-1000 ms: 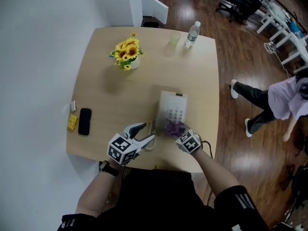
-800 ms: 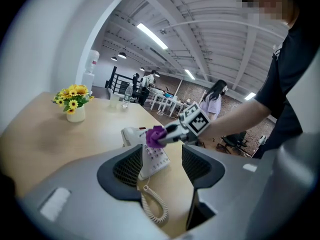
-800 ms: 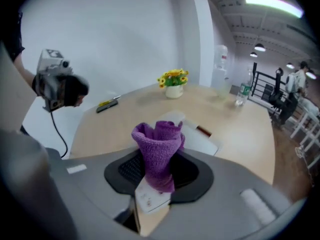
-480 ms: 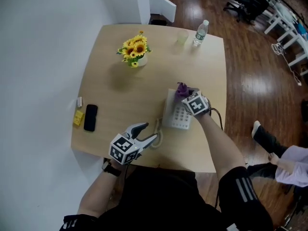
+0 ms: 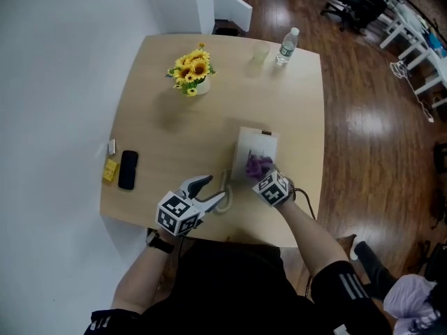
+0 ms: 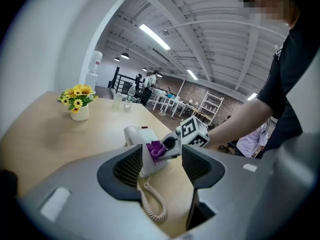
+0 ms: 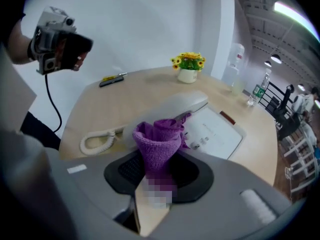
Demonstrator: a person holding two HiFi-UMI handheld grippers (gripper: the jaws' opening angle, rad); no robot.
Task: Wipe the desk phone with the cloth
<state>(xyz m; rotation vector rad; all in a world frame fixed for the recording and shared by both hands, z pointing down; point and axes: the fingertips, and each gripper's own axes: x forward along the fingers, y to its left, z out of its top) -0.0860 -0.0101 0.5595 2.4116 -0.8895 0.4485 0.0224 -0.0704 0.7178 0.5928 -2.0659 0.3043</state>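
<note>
Black short-sleeved top (image 5: 230,285) with white stripes, grey left gripper (image 5: 215,189) and right gripper (image 5: 258,173), black-and-white marker cubes (image 5: 174,215)

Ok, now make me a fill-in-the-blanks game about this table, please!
1. The right tongs are squeezing a ____ cloth.
2. The left tongs hold nothing, so they are ____.
3. The flowers in the white pot are ____.

Missing words: purple, open, yellow.
</note>
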